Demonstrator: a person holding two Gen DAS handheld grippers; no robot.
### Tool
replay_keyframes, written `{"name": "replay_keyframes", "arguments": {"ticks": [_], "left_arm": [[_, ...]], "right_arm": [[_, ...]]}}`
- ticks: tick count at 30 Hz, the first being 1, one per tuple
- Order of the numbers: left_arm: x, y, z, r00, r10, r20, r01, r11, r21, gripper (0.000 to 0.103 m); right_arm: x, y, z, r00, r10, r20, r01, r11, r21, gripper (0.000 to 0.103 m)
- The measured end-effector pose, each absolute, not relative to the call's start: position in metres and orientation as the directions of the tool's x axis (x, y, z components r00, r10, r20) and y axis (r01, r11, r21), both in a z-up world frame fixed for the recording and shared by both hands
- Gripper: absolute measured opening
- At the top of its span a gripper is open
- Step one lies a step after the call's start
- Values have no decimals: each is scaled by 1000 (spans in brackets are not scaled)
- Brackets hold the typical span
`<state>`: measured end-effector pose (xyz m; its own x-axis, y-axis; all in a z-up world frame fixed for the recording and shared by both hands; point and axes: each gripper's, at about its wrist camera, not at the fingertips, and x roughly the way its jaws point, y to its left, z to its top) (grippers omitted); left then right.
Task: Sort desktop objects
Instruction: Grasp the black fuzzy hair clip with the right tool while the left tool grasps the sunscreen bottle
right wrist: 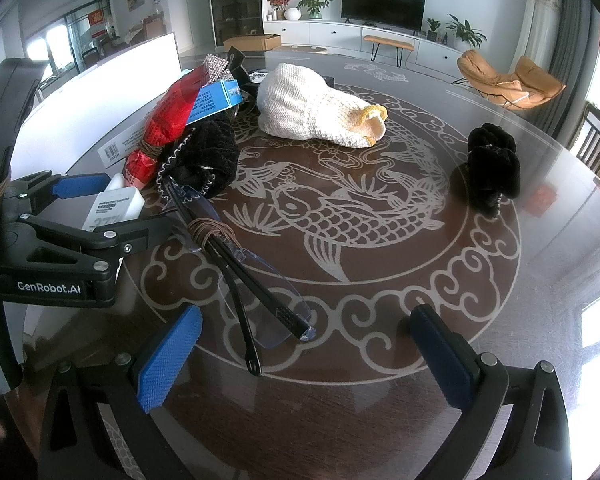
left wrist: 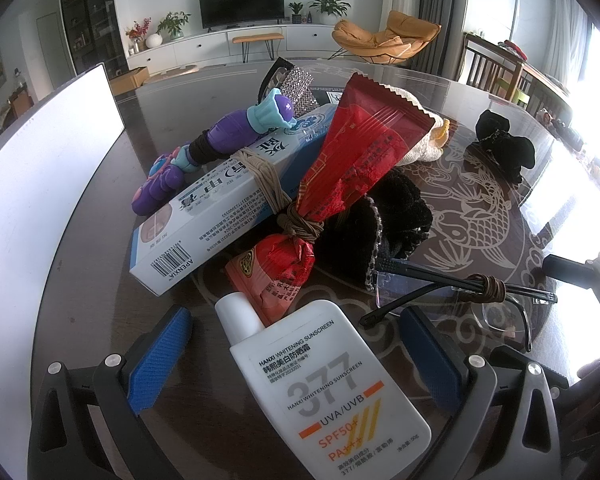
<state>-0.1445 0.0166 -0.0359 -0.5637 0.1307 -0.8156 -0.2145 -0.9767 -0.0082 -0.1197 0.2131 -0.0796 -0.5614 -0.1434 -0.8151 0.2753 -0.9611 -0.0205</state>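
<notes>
While both grippers hover over the round table (right wrist: 380, 420), nothing is gripped. Largest first: white panel (left wrist: 40, 208) at frame left in the left wrist view, then the pile at centre: blue-white box (left wrist: 204, 216), red snack packet (left wrist: 352, 160) lying over it, purple toy (left wrist: 204, 148) upper left of the box, black fabric (left wrist: 384, 224) to the right. White knit pouch (right wrist: 320, 112) sits upper centre in the right wrist view, black scrunchie (right wrist: 492, 168) well apart at right.

Key relation: sunscreen bottle (left wrist: 324, 384) lies between the blue pads of the left gripper (left wrist: 296, 360), jaws spread wide, pads not touching it. Long axis runs lower right to upper left, cap toward the pile, so roughly along the fingers. Left arm is clearly nearer; my read is a straight close should take it.

Glasses (right wrist: 244, 264), bound with a brown band, lie just ahead of the right gripper (right wrist: 304, 356), also wide open and empty. Temples point toward its left pad.
</notes>
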Motion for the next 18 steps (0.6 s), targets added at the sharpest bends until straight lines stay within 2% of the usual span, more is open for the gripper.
{"name": "replay_keyframes", "arguments": {"ticks": [9,14,16,18], "left_arm": [[-143,15,-36,-561,128,-818,-207,-978,-11,103],[-113,9,-34,-551,128,-824,-215,-976,-8,103],[-110,1,-36,-550,130,-825,-214,-977,-11,103],[-112,1,-38,-556,119,-822,-198,-980,-8,103]], "right_arm": [[-116,213,-78,-561,-144,-815,275,-961,-20,103],[-112,219,-75,-548,-168,-819,291,-957,2,102],[-107,239,-58,-592,-185,-785,283,-959,14,102],[-109,264,-36,-681,-132,-720,222,-975,-31,103]]}}
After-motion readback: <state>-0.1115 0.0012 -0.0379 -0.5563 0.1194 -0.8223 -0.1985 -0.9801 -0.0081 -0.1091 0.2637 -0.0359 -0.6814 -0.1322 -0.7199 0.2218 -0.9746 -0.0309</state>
